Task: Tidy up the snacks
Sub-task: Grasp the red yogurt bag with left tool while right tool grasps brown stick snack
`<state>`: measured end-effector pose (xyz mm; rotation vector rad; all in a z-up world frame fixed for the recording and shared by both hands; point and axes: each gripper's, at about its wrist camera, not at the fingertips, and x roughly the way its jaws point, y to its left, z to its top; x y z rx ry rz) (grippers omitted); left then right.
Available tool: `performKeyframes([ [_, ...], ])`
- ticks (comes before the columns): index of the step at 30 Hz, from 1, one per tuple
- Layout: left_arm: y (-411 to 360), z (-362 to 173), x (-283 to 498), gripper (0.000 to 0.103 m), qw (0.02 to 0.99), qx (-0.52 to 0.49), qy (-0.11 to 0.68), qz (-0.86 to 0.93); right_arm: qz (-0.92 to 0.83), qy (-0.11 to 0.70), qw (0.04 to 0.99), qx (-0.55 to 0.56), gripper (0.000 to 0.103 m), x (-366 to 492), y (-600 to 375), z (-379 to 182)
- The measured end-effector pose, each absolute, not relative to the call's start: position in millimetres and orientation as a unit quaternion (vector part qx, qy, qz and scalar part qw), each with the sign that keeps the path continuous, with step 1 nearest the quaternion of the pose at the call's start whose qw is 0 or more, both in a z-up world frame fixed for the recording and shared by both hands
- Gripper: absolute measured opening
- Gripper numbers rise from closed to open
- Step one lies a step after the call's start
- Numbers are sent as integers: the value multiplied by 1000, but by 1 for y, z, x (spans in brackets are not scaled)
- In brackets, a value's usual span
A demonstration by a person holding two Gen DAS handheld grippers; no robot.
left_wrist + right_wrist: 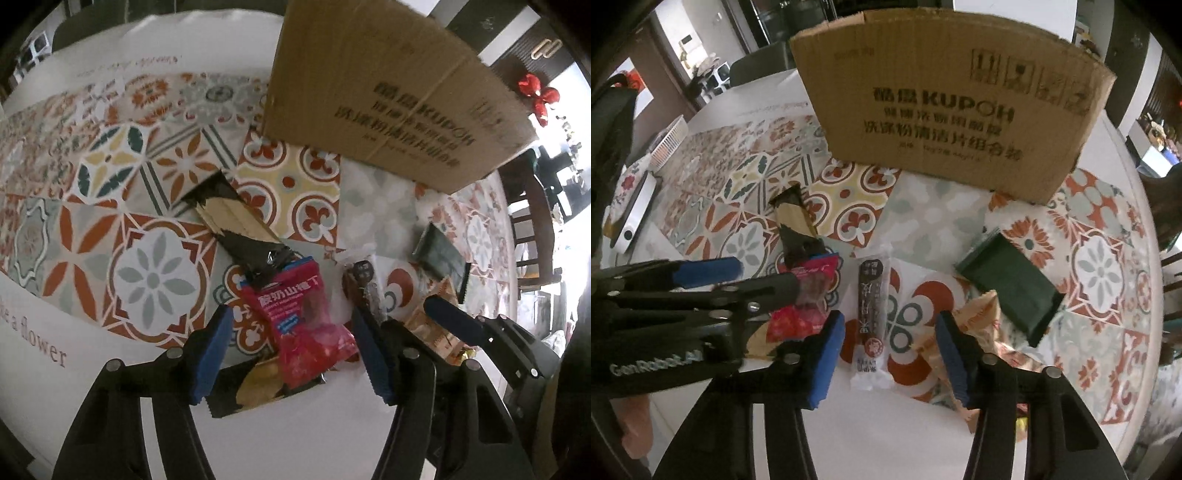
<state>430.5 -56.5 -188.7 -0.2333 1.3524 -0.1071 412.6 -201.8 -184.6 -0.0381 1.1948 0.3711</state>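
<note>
Several snack packets lie on the patterned tablecloth before a brown cardboard box [388, 88] [945, 110]. My left gripper [291, 350] is open, its blue pads on either side of a red packet [303, 325] [801, 317] lying over a yellow and black packet [258, 384]. My right gripper [890, 354] is open around a clear packet with a dark bar [871, 314] [364, 288]. A black and gold packet [236, 225] [794, 221], an orange packet [975, 325] and a dark green packet [1012, 284] [439, 254] lie nearby.
A white basket [670, 142] and a flat white device [633, 218] sit at the table's left edge. A dark wooden chair [532, 229] stands beyond the right edge. The box stands at the far middle.
</note>
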Motion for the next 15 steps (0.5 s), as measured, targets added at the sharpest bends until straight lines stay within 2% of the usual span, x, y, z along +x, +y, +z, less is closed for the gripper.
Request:
performKeyframes([
  [5,-57,-203,438,63,760,-123,637,-51,172,566,806,-24,46,422,-193,-195],
  [8,-58,-211,440,63,747,-136,648,-56,177,573,800,-28,39,427,-187,-202],
  [12,-62,-219,442,61,740,-137,656,-57,178,580,794,-34,38,430,-181,-209],
  [15,-65,-222,443,60,737,-139,659,-58,178,586,790,-35,33,431,-181,-215],
])
